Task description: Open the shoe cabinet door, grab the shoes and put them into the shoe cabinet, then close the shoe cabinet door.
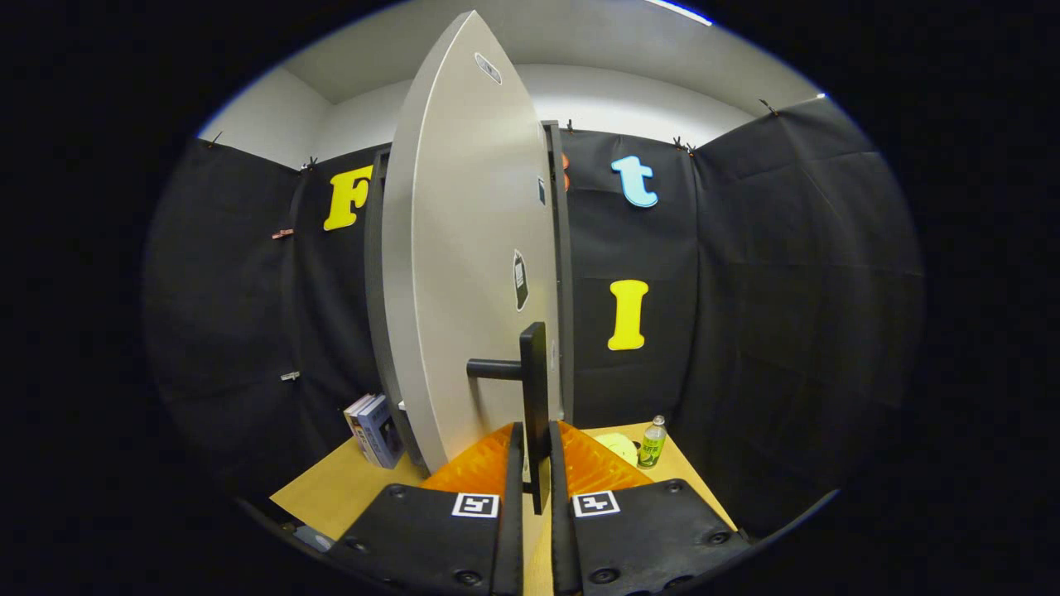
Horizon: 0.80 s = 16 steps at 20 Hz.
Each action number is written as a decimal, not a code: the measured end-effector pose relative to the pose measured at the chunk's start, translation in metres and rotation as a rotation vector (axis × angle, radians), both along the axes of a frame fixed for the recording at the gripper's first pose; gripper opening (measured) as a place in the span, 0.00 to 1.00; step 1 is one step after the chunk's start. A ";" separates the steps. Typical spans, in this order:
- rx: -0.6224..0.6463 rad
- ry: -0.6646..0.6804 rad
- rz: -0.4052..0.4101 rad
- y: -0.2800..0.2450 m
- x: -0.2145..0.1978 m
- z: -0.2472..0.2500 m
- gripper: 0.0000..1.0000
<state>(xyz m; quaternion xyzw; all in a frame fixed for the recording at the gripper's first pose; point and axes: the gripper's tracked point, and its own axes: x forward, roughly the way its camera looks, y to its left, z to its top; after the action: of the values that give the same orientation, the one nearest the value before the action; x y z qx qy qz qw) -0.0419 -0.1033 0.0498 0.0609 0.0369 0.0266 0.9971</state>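
The shoe cabinet's grey door (pixel 464 273) stands swung part open right in front of me, with the dark cabinet body (pixel 566 273) behind its edge. A black vertical bar handle (pixel 534 381) sticks out from the door on a short post. My gripper (pixel 538 427) is shut on the lower end of this handle, with the bar running down between the two orange fingers (pixel 484 468). The door hides the cabinet's inside.
The cabinet stands on a wooden table top (pixel 331 488). A few books (pixel 374 430) lean left of the door's foot. A small green-labelled bottle (pixel 652 441) and a pale yellowish object (pixel 617 447) sit to the right, just beyond my fingers.
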 end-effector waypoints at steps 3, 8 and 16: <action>0.020 0.011 -0.001 -0.020 -0.001 -0.002 0.12; 0.038 0.021 -0.027 -0.057 0.002 -0.003 0.12; 0.032 0.046 -0.049 -0.067 -0.017 -0.014 0.18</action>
<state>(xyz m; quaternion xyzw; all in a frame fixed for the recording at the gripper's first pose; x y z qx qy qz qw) -0.0585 -0.1698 0.0357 0.0783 0.0580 0.0013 0.9952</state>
